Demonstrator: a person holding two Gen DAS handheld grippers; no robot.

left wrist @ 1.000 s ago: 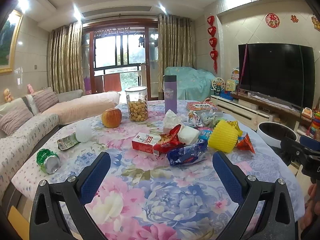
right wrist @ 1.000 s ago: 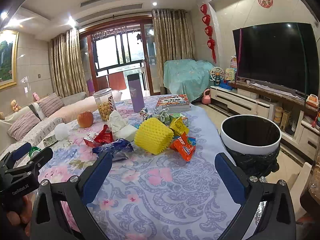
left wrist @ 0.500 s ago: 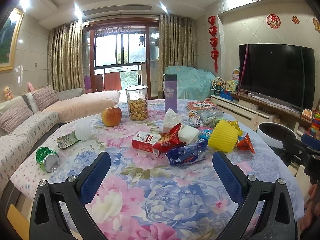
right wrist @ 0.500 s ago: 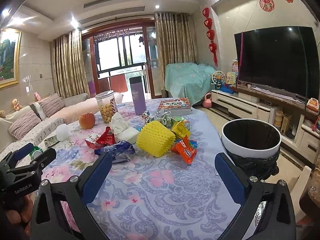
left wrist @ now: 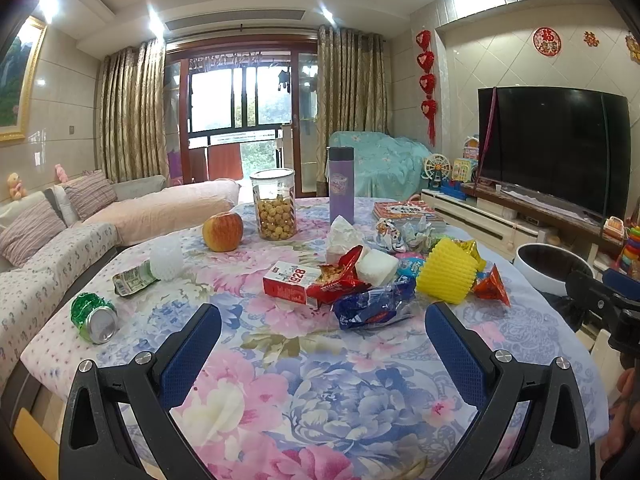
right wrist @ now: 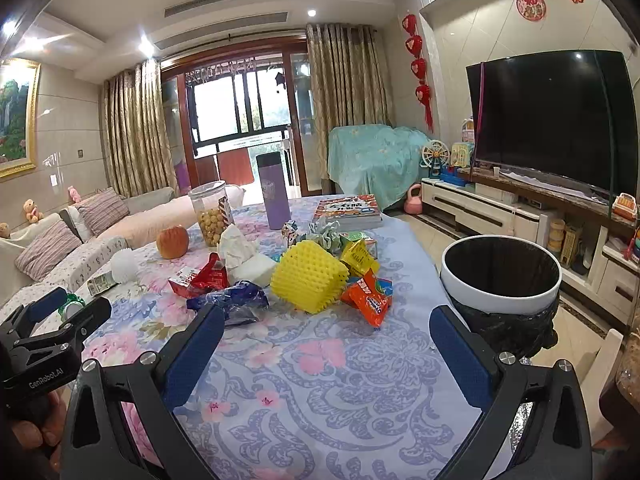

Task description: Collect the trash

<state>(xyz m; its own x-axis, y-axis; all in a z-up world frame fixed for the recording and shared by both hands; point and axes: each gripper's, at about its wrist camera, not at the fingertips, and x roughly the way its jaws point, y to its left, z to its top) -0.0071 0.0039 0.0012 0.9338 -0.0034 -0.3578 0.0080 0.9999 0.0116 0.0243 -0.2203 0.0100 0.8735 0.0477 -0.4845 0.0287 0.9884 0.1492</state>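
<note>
Trash lies mid-table on a floral cloth: a yellow foam net [left wrist: 448, 274] [right wrist: 308, 276], a blue wrapper [left wrist: 372, 306] [right wrist: 232, 300], a red snack bag [left wrist: 338, 278], a red-and-white carton [left wrist: 290, 282], an orange packet [right wrist: 370, 300], and a crushed green can [left wrist: 94, 318] at the left. A white bin with a black liner [right wrist: 500, 276] [left wrist: 548, 268] stands off the table's right edge. My left gripper [left wrist: 322, 344] and right gripper [right wrist: 324, 344] are open and empty, hovering above the near part of the table, short of the trash.
An apple [left wrist: 222, 232], a jar of snacks [left wrist: 274, 204], a purple flask [left wrist: 341, 184] and books [right wrist: 348, 210] stand at the far side. A white foam net [left wrist: 166, 258] and a flattened bottle [left wrist: 132, 278] lie left. Sofa left, TV cabinet right.
Both views have shifted only slightly; the grippers stay open and nothing on the table has moved.
</note>
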